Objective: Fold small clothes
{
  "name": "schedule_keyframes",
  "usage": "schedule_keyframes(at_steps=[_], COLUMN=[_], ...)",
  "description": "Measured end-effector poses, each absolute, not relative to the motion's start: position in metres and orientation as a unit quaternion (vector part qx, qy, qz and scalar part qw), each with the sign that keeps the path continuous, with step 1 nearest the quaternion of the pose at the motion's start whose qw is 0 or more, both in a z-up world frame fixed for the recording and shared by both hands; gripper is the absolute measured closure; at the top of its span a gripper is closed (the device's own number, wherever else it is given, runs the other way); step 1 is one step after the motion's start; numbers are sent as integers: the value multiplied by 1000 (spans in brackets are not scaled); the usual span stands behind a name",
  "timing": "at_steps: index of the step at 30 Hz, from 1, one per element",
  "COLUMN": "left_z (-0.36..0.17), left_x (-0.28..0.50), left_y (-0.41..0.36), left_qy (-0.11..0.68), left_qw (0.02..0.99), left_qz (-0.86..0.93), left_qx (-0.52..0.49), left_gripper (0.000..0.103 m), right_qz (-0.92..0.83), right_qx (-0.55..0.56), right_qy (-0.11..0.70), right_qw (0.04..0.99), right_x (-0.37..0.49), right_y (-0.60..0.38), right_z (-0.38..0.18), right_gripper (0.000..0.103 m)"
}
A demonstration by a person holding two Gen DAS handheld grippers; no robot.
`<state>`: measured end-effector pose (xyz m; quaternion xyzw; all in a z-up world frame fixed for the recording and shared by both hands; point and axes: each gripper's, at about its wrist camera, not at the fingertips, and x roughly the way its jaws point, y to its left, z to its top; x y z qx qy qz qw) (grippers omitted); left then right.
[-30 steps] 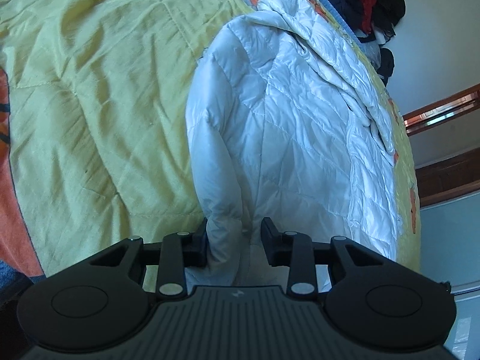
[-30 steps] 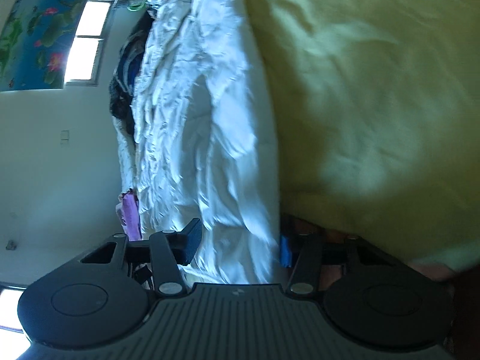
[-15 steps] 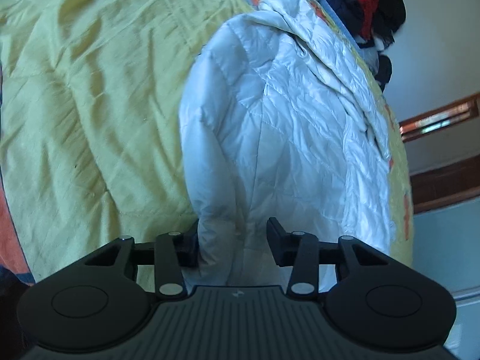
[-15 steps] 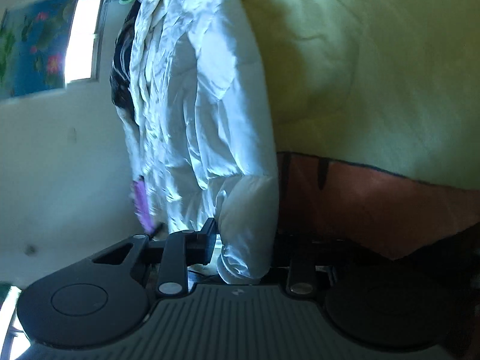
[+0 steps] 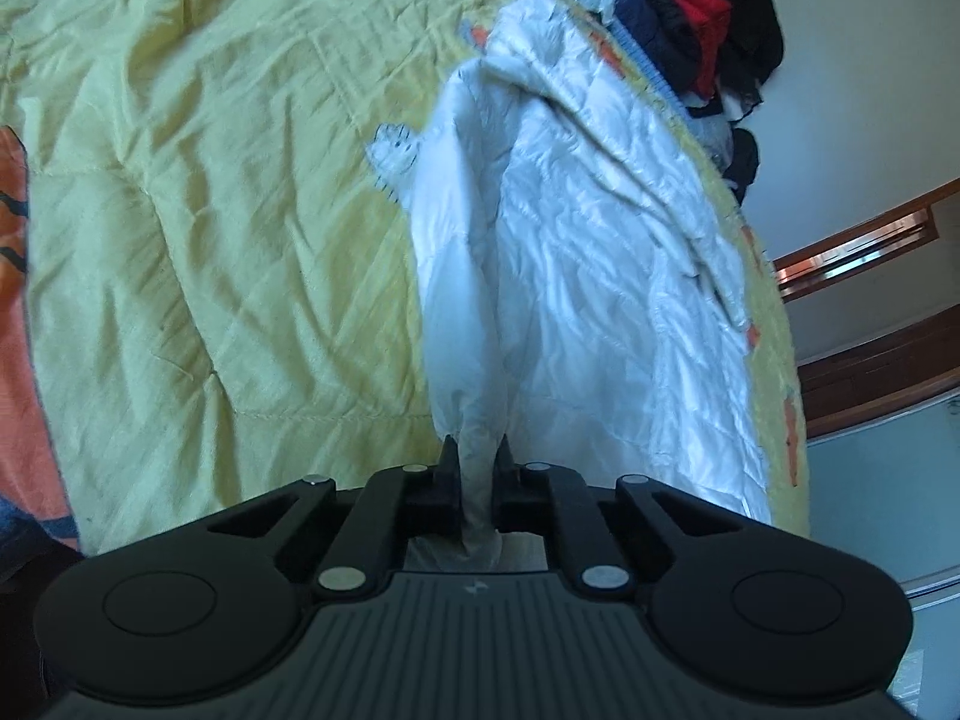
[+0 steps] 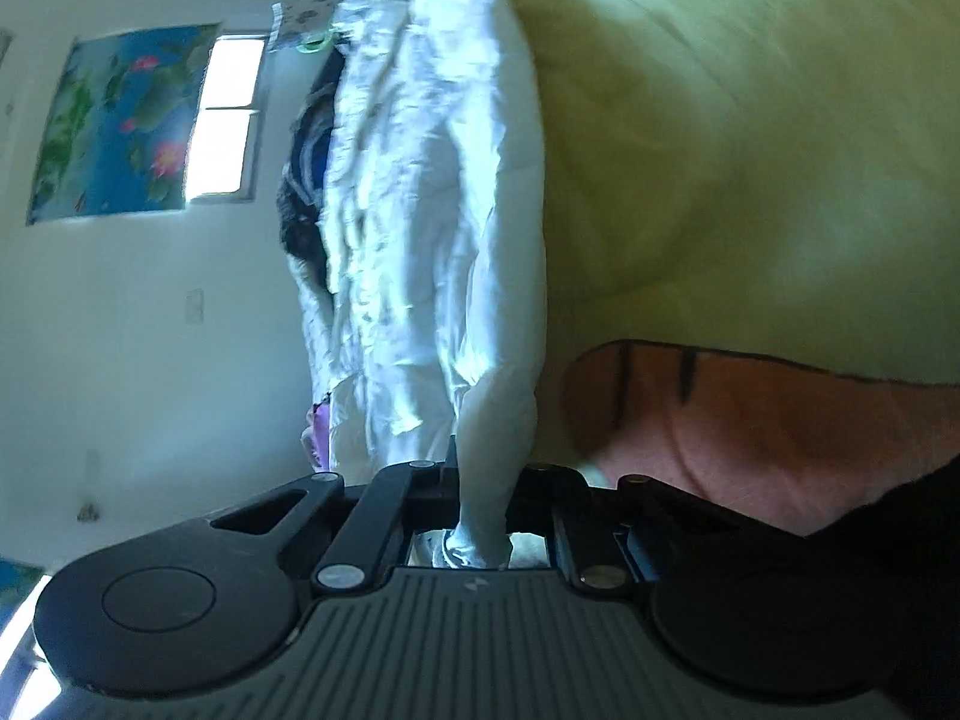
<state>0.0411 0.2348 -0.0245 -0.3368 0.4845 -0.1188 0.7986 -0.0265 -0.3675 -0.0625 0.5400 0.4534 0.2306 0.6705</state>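
Note:
A white quilted puffer jacket (image 5: 600, 252) lies stretched along the yellow bedspread (image 5: 210, 210). My left gripper (image 5: 477, 456) is shut on a pinched fold at the jacket's near edge, which rises off the bed towards me. In the right wrist view the same white jacket (image 6: 432, 210) hangs in a long strip, and my right gripper (image 6: 486, 468) is shut on another fold of its near edge. The rest of the jacket beneath both grippers is hidden.
A pile of dark, red and blue clothes (image 5: 690, 24) sits at the far end of the bed. An orange part of the bedding (image 6: 750, 420) lies near the right gripper. A wall with a window (image 6: 228, 120) and a poster (image 6: 114, 126) lies to the left.
Both grippers have closed from open onto the jacket's near edge. The edge is now lifted and bunched into narrow folds, and the jacket looks pulled longer.

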Motion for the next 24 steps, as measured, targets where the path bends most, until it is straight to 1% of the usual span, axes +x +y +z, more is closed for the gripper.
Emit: schedule_keyframes(at_steps=[7, 11, 17, 22, 24], left_z=[-7, 9, 19, 53, 64], left_x=[31, 46, 101, 168, 204], left_y=[247, 240, 230, 226, 224], left_qy=[463, 446, 442, 393, 376], left_qw=[791, 801, 805, 821, 829], left_qz=[-142, -158, -170, -190, -188], left_qx=[-375, -367, -357, -368, -369], left_gripper=[96, 95, 95, 96, 96], right_qz=[275, 309, 337, 356, 348], right_qx=[550, 550, 533, 528, 538], right_qy=[420, 392, 353, 303, 286], right_qw=[667, 670, 691, 709, 713], right_x=[-32, -21, 37, 102, 146], right_y=[-375, -378, -384, -401, -405], right_z=[-32, -6, 27, 50, 53], right_gripper=[91, 91, 90, 90, 90])
